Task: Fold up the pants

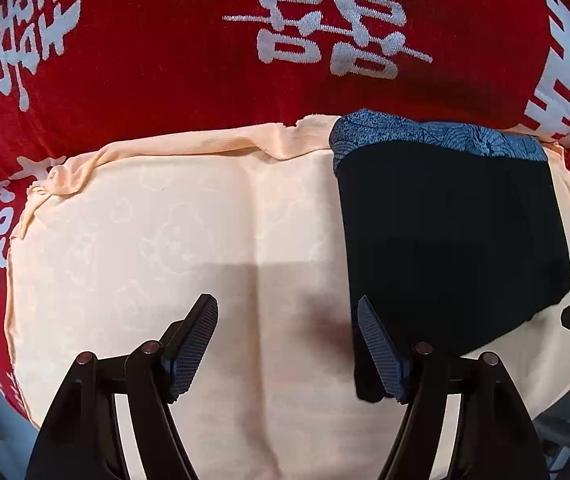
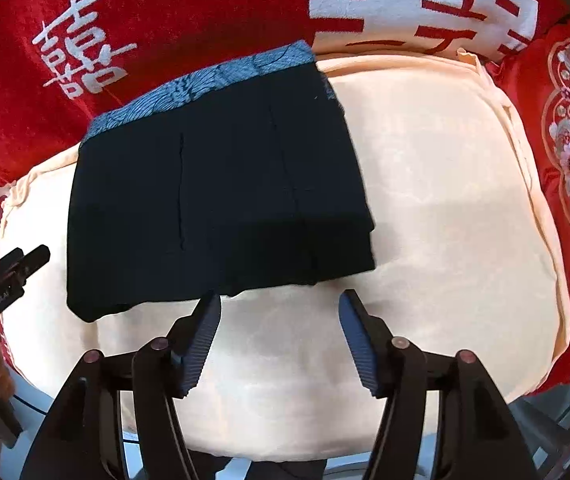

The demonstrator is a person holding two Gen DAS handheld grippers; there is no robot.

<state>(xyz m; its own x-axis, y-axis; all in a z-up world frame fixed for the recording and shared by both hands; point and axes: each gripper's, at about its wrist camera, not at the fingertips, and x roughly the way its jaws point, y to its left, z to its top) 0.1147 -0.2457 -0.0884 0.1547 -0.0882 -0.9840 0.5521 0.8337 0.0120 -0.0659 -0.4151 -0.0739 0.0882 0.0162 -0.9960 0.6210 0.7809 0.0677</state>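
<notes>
Folded pants on a cushion, with 2 grippers at its near edge.

The pants [image 2: 221, 200] lie flat on the cushion [image 2: 445, 200], waistband at the cushion's far edge, hem toward the near edge. The cushion rests on a blanket [image 2: 189, 12] that spreads behind it and to both sides. The right gripper [image 2: 280, 300] hovers over the cushion's near edge, just before the hem, with its left finger close to the cloth. The left gripper [image 1: 287, 308] hangs over the cushion left of the pants, its right finger at their left edge.
</notes>
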